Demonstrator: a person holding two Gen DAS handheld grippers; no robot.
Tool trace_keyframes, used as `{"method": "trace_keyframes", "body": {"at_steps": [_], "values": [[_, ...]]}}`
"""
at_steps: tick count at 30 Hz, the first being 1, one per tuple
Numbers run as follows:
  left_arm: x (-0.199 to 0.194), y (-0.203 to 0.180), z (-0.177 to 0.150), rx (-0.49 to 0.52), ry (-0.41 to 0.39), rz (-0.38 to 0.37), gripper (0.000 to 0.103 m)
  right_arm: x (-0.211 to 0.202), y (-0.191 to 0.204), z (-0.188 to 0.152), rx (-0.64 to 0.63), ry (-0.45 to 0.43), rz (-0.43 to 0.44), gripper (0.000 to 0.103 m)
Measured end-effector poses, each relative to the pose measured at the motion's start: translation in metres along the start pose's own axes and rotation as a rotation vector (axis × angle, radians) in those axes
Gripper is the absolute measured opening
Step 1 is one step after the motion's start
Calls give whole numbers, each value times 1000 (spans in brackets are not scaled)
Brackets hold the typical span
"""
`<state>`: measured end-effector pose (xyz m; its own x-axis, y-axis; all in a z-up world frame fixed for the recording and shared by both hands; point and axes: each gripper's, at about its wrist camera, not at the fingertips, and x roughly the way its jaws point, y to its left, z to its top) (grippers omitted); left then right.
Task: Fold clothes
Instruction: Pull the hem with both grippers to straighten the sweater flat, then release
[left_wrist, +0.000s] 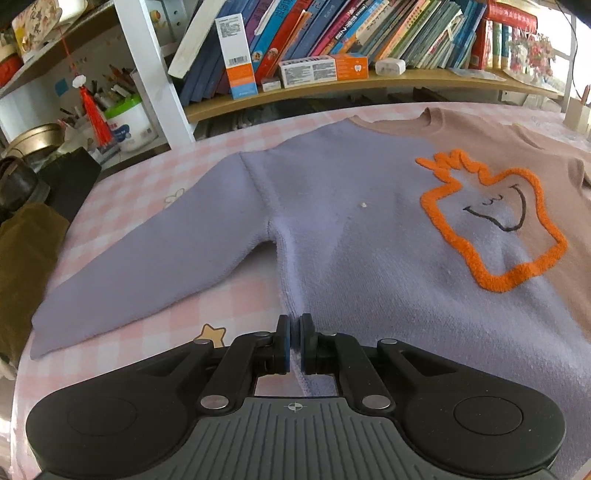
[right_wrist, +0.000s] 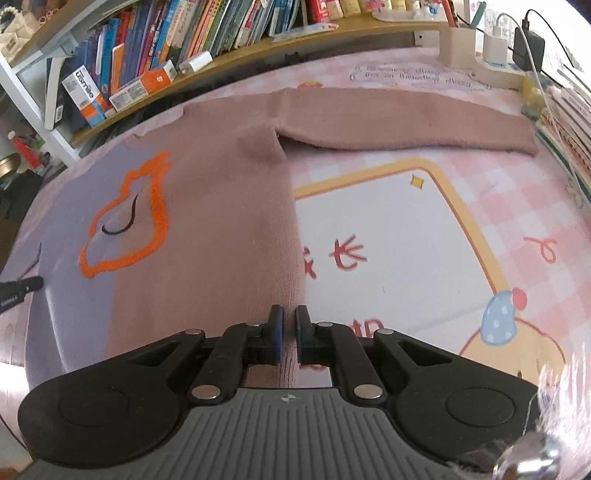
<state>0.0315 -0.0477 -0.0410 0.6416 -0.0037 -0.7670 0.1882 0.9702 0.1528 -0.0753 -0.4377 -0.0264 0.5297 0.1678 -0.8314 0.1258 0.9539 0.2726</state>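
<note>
Right, a two-tone sweater (left_wrist: 351, 221) lies flat and face up on the worktop (right_wrist: 424, 229), which wears a pink checked cloth with cartoon prints. One half is lilac, the other dusty pink, with a fuzzy orange outline motif (left_wrist: 491, 221) on the chest. Lilac sleeve (left_wrist: 147, 266) is spread out to the side in the left wrist view; pink sleeve (right_wrist: 406, 118) is stretched out sideways in the right wrist view.

Left gripper (left_wrist: 294, 341) is clenched on the lilac side seam near the hem, fabric pinched between the blue pads. Right gripper (right_wrist: 289, 334) is clenched on the pink side edge of the sweater, knit showing between its pads. Both point steeply down at the cloth.

Behind the worktop, a bookshelf (left_wrist: 369, 85) holds leaning books and small boxes. A charger and cable (right_wrist: 528, 44) sit at the far right corner.
</note>
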Motion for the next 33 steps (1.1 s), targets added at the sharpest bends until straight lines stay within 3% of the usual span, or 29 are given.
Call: {"method": "trace_keyframes", "body": {"at_steps": [5, 13, 18, 24, 27, 29, 30, 31, 32, 33], "values": [[2, 11, -1, -33, -9, -7, 5, -3, 14, -14, -27, 38, 17, 6], [-10, 20, -5, -59, -38, -17, 11, -5, 27, -22, -20, 17, -8, 6], [-32, 29, -20, -120, -57, -87, 12, -5, 33, -26, -10, 1, -33, 8], [-49, 38, -55, -251, -8, -194, 18, -6, 30, -29, 11, -11, -73, 10], [-53, 36, -66, -267, 7, -226, 28, -5, 32, -31, 14, -11, -94, 24], [-53, 31, -71, -256, 15, -224, 28, -4, 33, -32, 15, -11, -104, 24], [-54, 30, -72, -250, 9, -223, 27, -4, 33, -33, 15, -12, -106, 24], [-54, 29, -73, -245, 2, -238, 19, -4, 34, -35, 11, -15, -109, 24], [-55, 28, -74, -240, -4, -254, 4, -3, 35, -36, 4, -16, -109, 18], [-56, 29, -75, -234, -12, -263, 4, -3, 36, -37, 1, -17, -100, 12]]}}
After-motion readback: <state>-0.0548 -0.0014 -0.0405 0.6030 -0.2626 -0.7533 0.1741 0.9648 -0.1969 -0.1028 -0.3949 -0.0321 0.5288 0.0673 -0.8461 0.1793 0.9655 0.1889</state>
